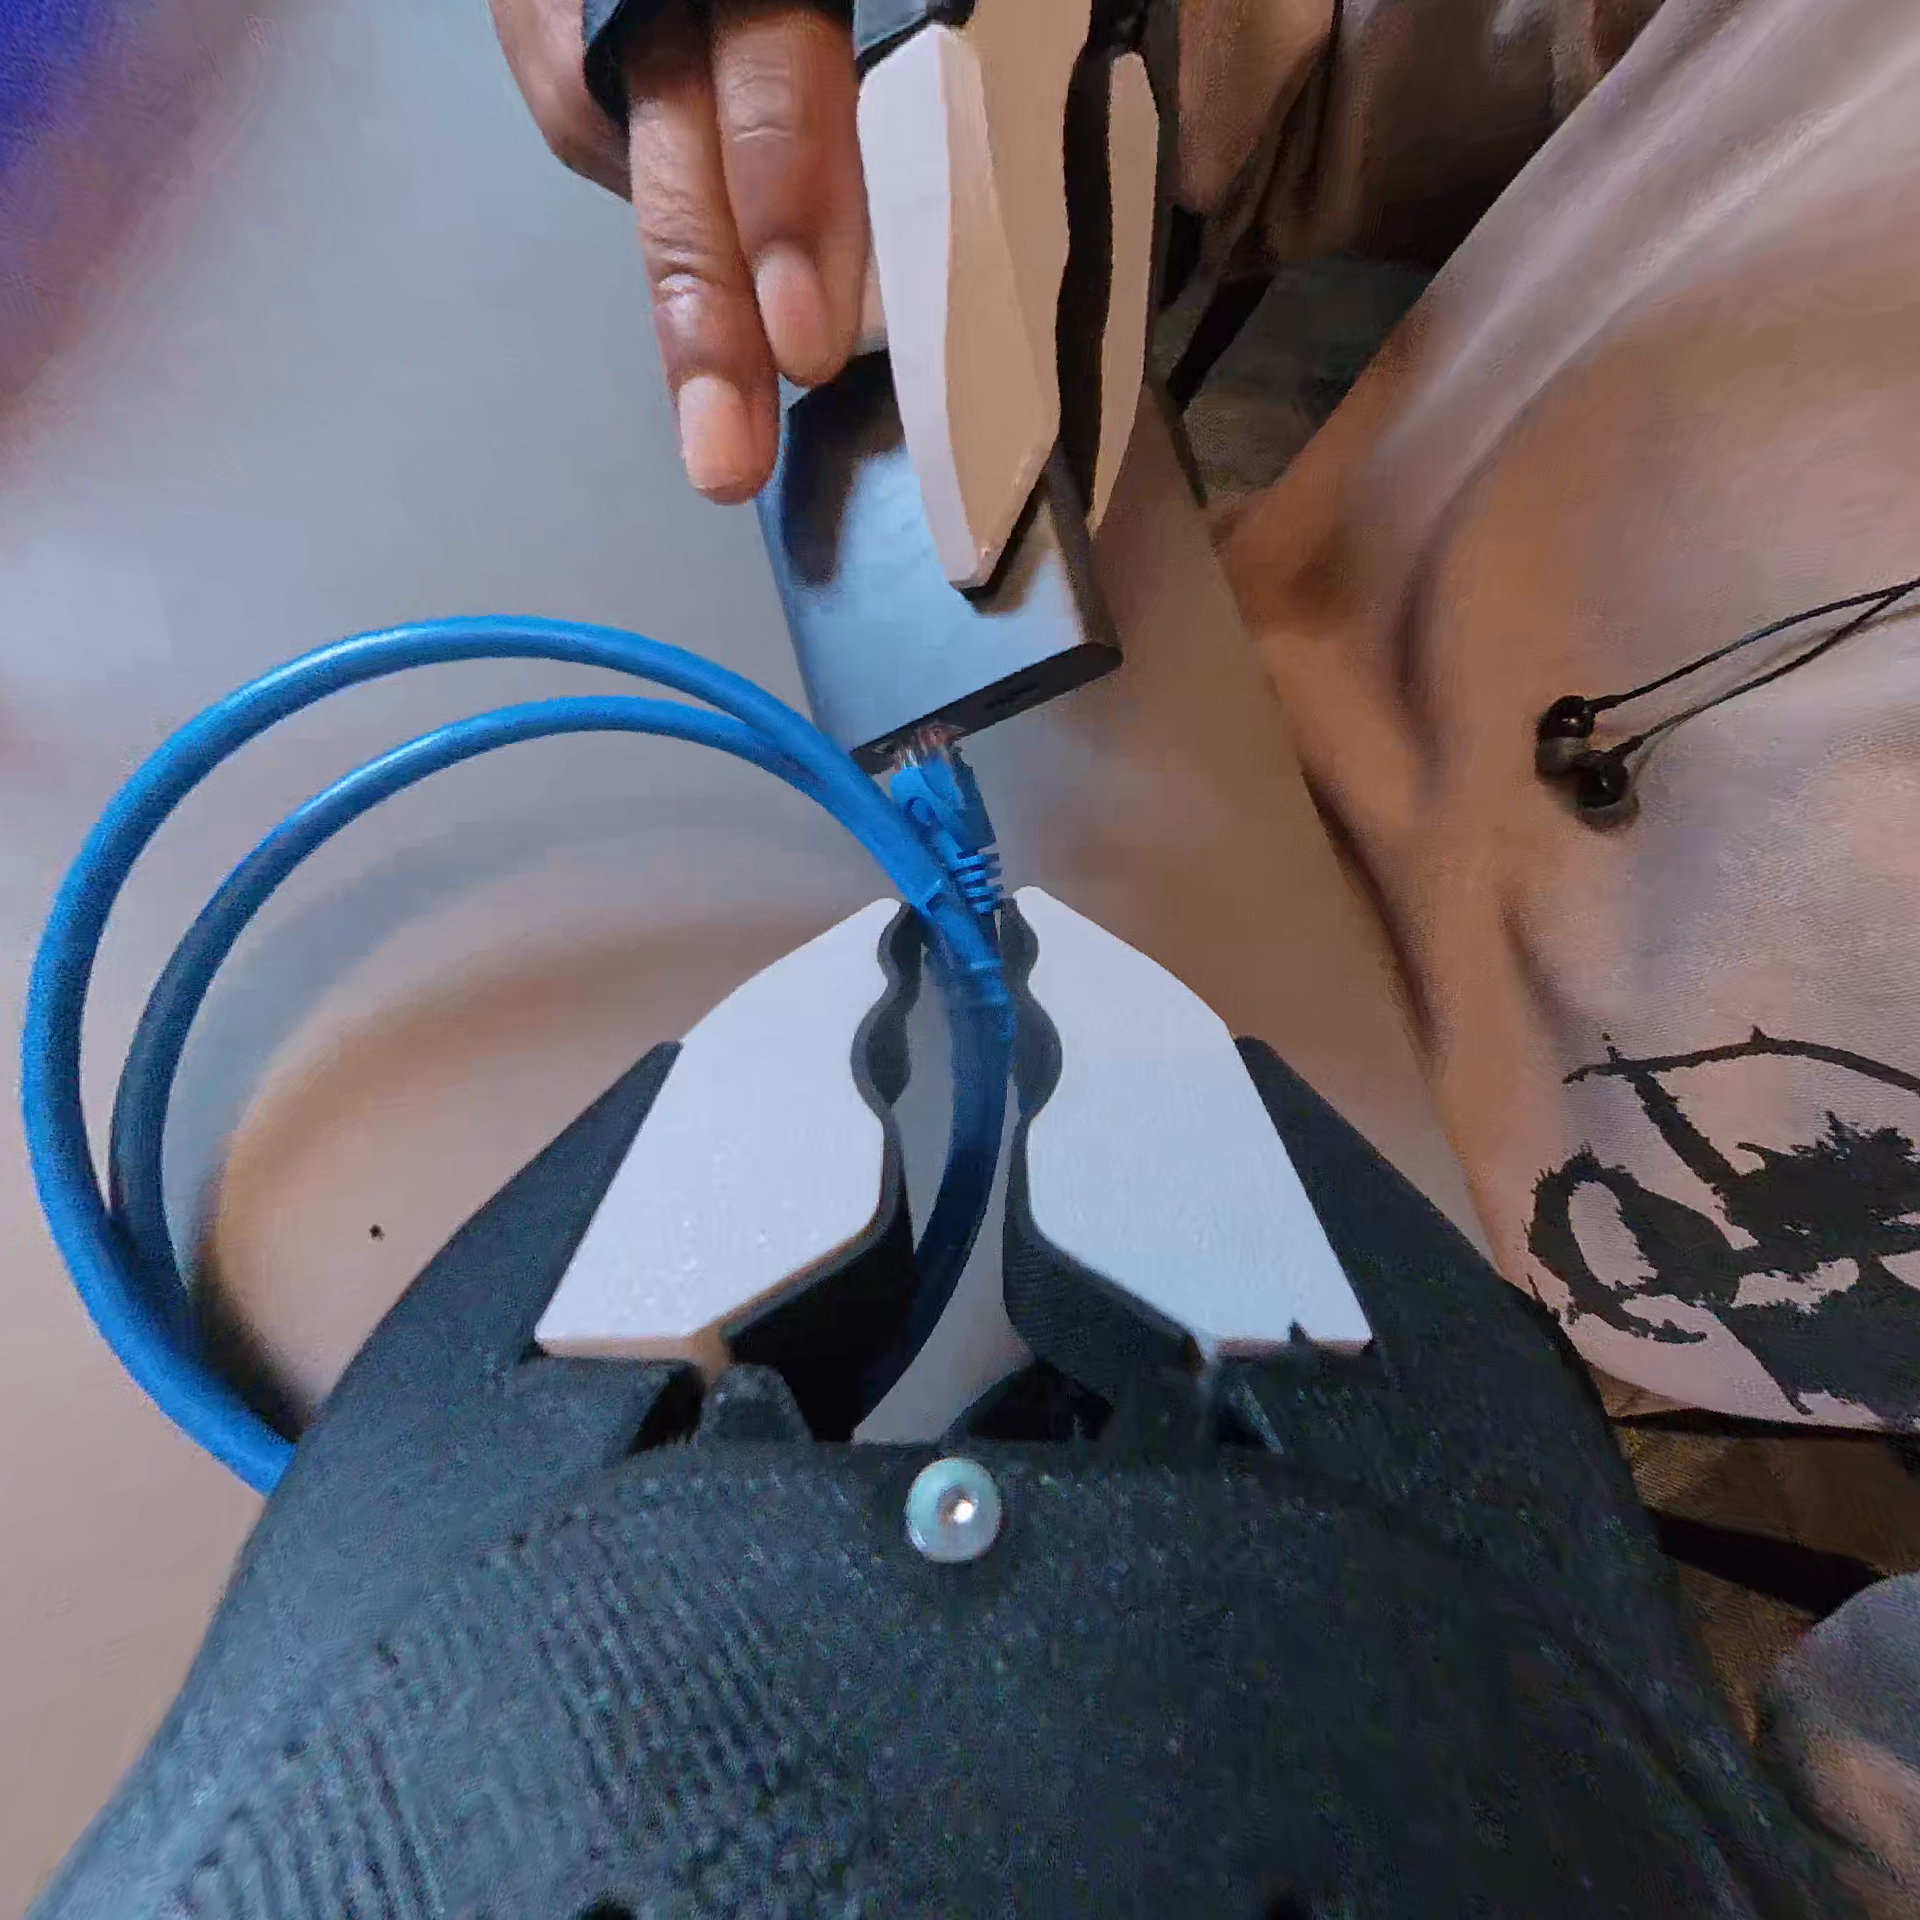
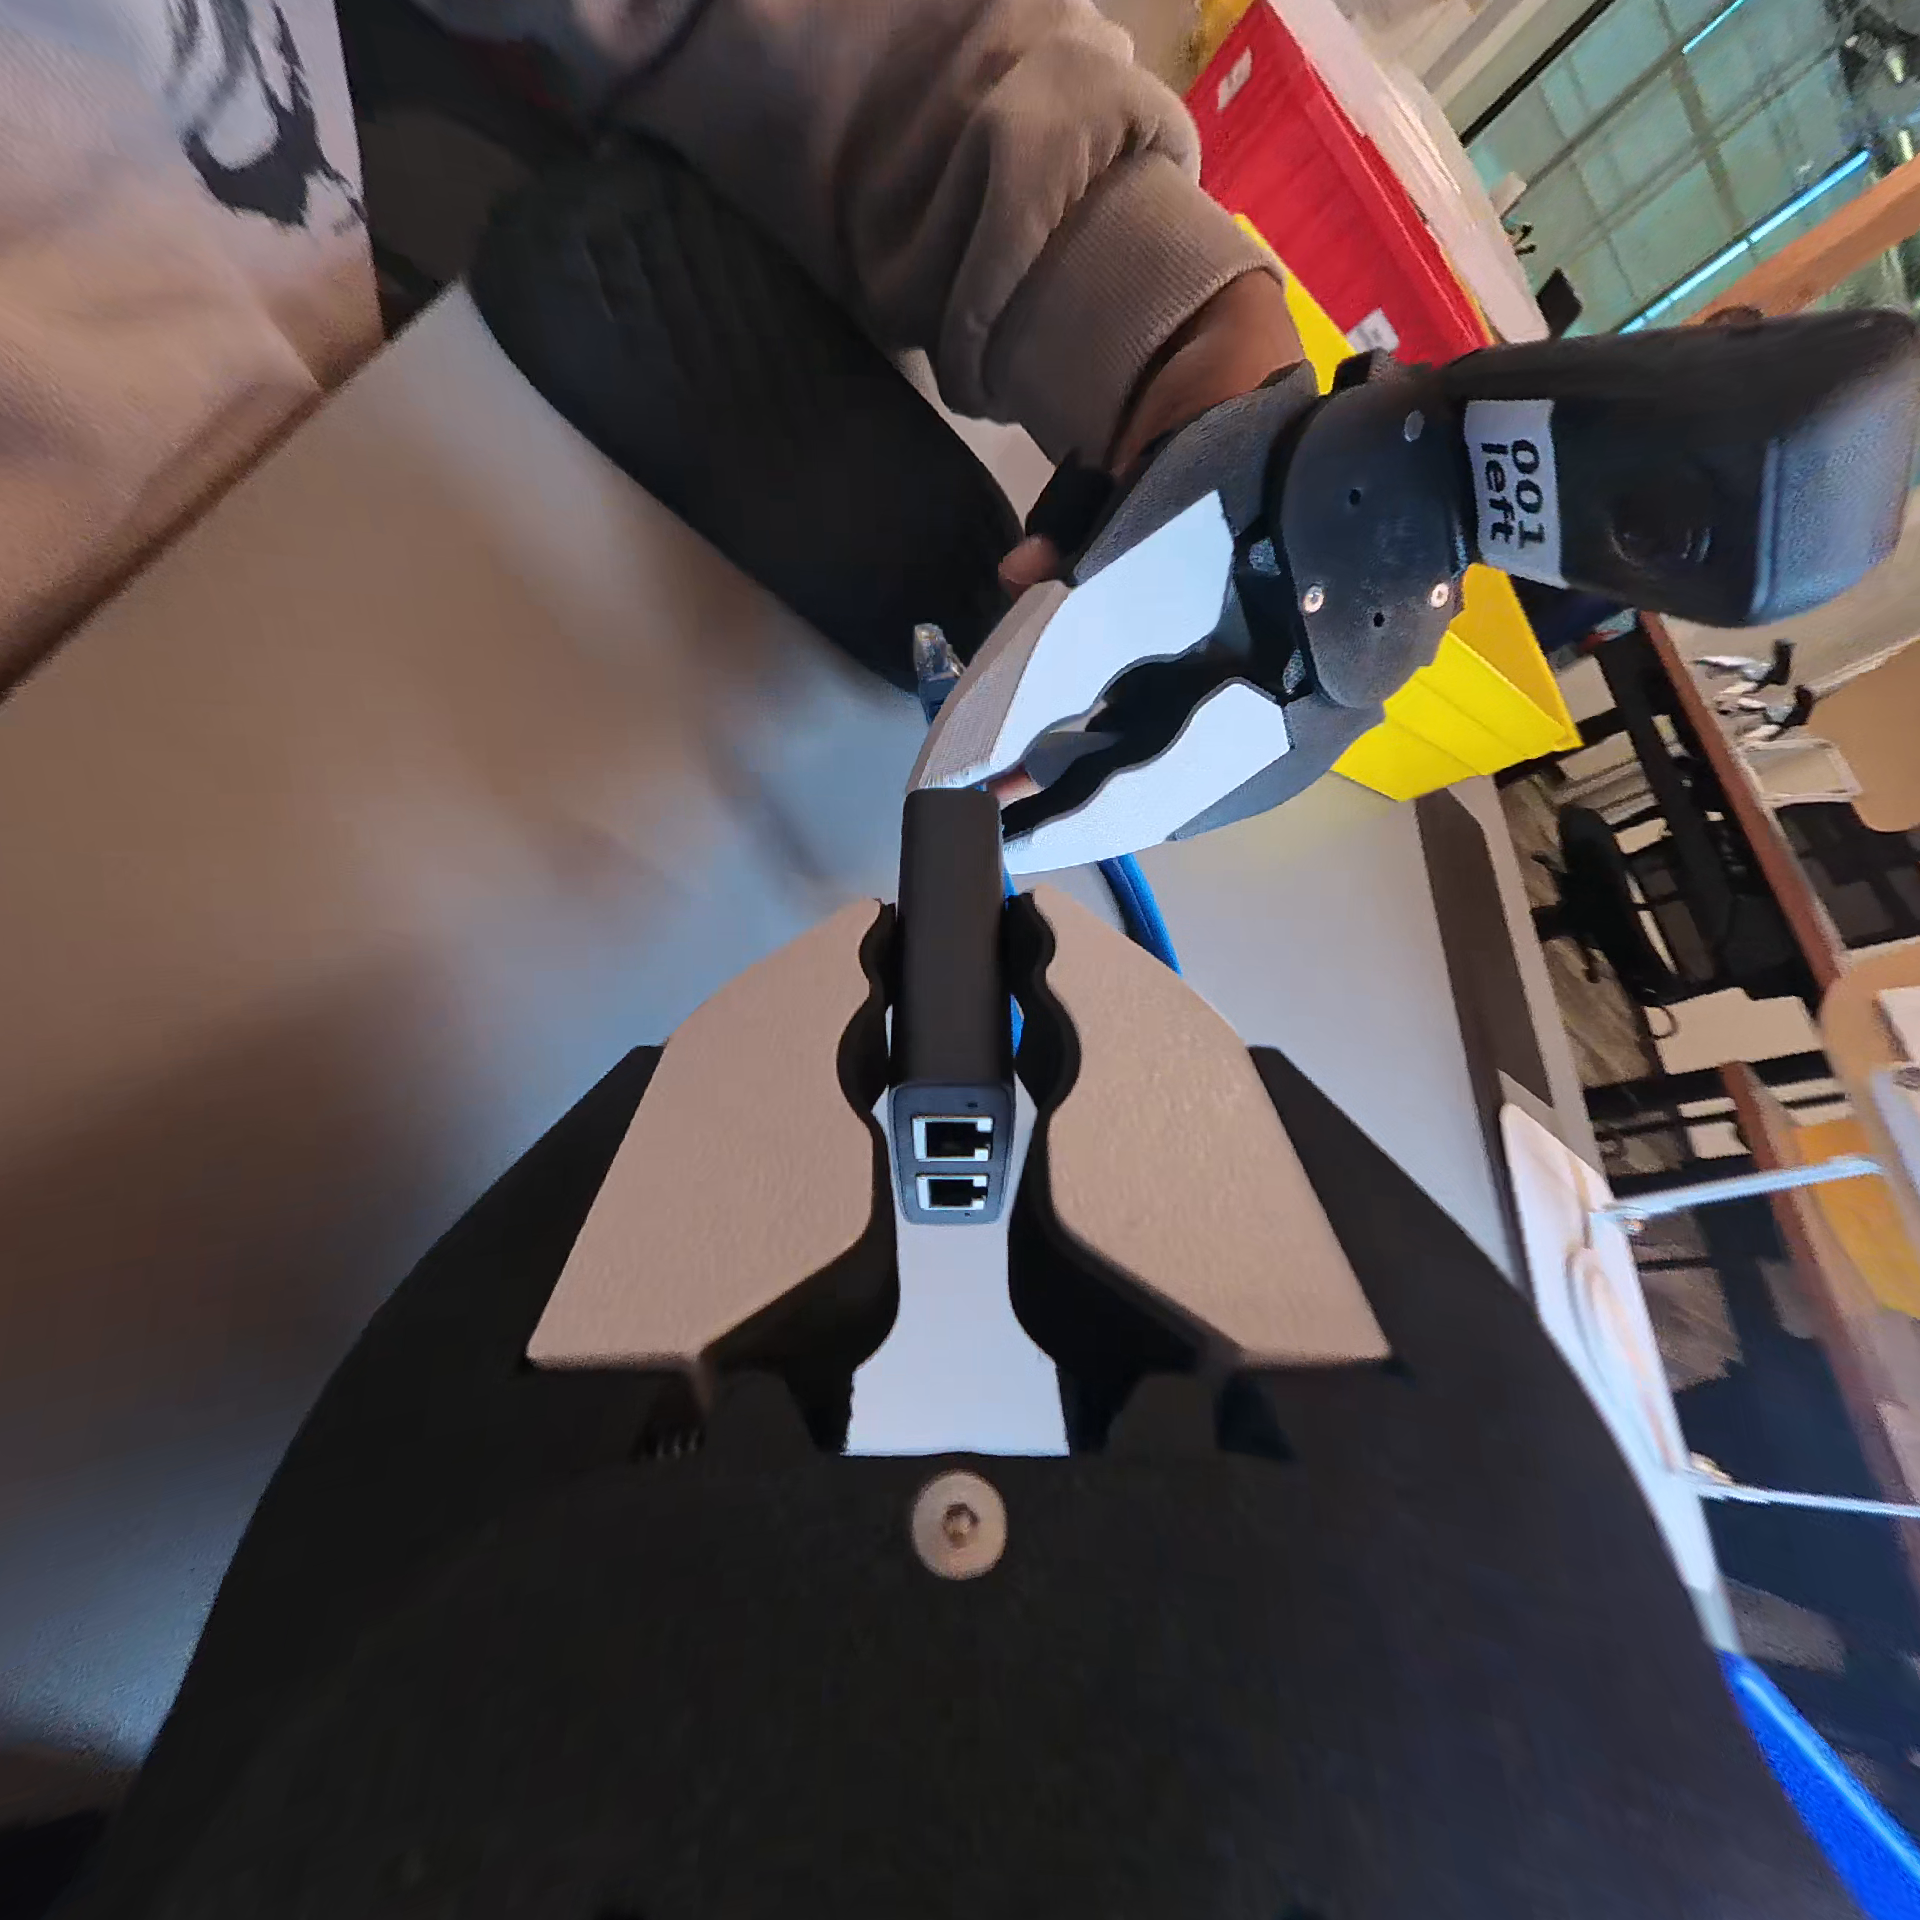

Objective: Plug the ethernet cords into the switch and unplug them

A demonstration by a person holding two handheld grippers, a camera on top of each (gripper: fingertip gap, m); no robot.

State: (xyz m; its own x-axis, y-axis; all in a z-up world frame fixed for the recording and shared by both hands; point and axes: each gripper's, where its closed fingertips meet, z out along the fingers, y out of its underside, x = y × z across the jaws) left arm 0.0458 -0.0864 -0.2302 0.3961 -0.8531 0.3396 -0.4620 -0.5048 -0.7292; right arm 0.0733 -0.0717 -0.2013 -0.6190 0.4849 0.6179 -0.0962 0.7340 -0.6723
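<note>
- left wrist view: the left gripper pinches a blue cord just behind its plug, fingers pressed onto the cable. the rest of the cord loops out to the left and back under the gripper body.
- the plug sits at the mouth of a port on the grey switch, straight ahead of the fingertips. whether it is fully seated, i cannot tell. the plug's long axis runs roughly in line with the switch's, so the coming push or pull goes along the fingers.
- the right gripper clamps the switch from above; a hand lies beside it.
- right wrist view: the right gripper is closed on the switch, which lies lengthwise between its fingers, two empty ports facing the camera.
- the left gripper meets the switch's far end, blue cord trailing below it. a loose plug shows beyond.
- the table lies beneath, and red and yellow bins stand behind.
</note>
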